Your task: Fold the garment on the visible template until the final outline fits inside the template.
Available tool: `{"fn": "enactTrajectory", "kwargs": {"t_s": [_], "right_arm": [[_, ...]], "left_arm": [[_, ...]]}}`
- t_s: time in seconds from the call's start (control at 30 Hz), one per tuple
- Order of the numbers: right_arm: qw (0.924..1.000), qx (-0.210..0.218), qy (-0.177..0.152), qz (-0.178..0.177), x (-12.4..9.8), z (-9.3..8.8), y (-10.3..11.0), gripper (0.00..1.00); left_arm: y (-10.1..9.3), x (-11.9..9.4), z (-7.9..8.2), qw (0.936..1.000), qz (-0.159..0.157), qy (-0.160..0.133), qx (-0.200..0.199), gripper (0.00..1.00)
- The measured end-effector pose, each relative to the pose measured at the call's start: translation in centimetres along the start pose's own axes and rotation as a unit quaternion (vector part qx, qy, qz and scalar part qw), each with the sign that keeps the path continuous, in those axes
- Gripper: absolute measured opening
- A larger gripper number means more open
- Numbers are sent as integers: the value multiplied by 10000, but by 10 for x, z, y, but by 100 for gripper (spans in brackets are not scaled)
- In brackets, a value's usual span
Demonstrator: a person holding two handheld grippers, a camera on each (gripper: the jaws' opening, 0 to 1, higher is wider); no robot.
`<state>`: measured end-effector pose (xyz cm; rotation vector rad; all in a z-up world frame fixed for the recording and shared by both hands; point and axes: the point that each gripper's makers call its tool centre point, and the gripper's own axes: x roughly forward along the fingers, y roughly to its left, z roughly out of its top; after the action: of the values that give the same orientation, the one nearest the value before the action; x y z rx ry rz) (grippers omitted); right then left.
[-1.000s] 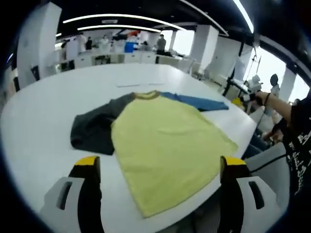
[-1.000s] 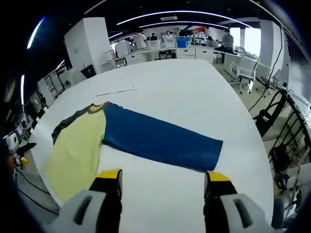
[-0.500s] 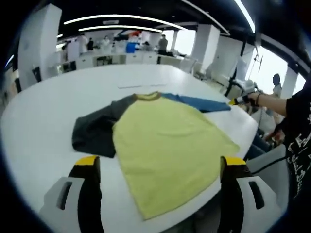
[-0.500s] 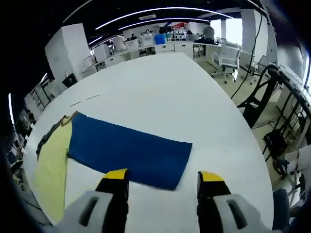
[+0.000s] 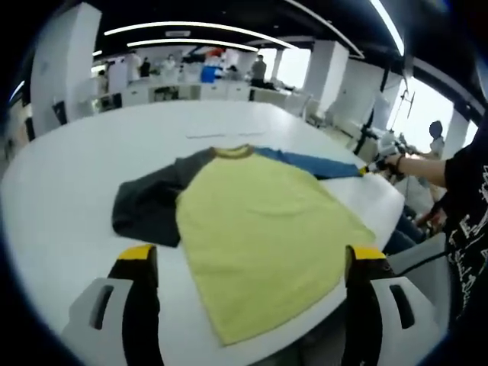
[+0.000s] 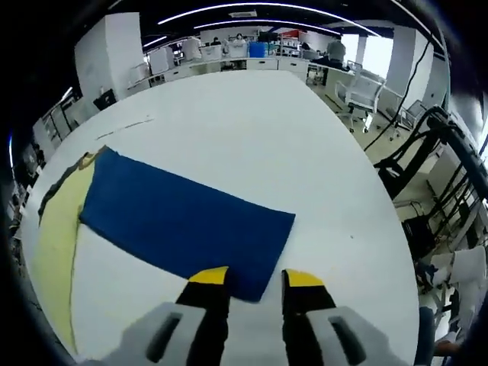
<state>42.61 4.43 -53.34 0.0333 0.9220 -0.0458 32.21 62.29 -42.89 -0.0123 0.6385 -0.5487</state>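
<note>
My right gripper (image 6: 255, 279), jaws narrowly parted and empty, straddles the blue sleeve's (image 6: 183, 221) end; the sleeve runs straight ahead. My left gripper (image 5: 252, 255) hangs wide open.

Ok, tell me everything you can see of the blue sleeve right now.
The blue sleeve is a long, flat rectangle of plain, soft-looking cloth lying stretched out on the white table. One end joins the yellow body at the collar; the cuff end sits at the right tool, whose yellow-tipped jaws are narrowing around its corner.
</note>
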Motion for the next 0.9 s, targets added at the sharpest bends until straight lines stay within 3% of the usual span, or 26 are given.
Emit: {"fn": "enactTrajectory", "kwargs": {"t_s": [0.03,0.07,0.17,0.23,0.33,0.53,0.9], "right_arm": [[10000,-1,0,-11,-1,0,1,21],[10000,33,5,-22,11,4,-14,18],[9999,136,45,-43,12,3,-16,5],[9999,161,36,-47,3,0,-4,4],[9995,319,43,2,9,3,-13,1],[9986,530,50,26,10,5,-13,0],[9986,484,181,54,5,11,-11,0]], "left_arm": [[0,0,0,10000,6,11,14,98],[0,0,-2,10000,17,66,61,98],[0,-1,-3,9999,13,80,86,97],[0,-2,-2,10000,12,50,65,97],[1,-4,-1,10000,17,53,75,97],[2,-5,-1,9999,46,47,88,97],[7,-9,-3,9997,155,98,166,99]]}}
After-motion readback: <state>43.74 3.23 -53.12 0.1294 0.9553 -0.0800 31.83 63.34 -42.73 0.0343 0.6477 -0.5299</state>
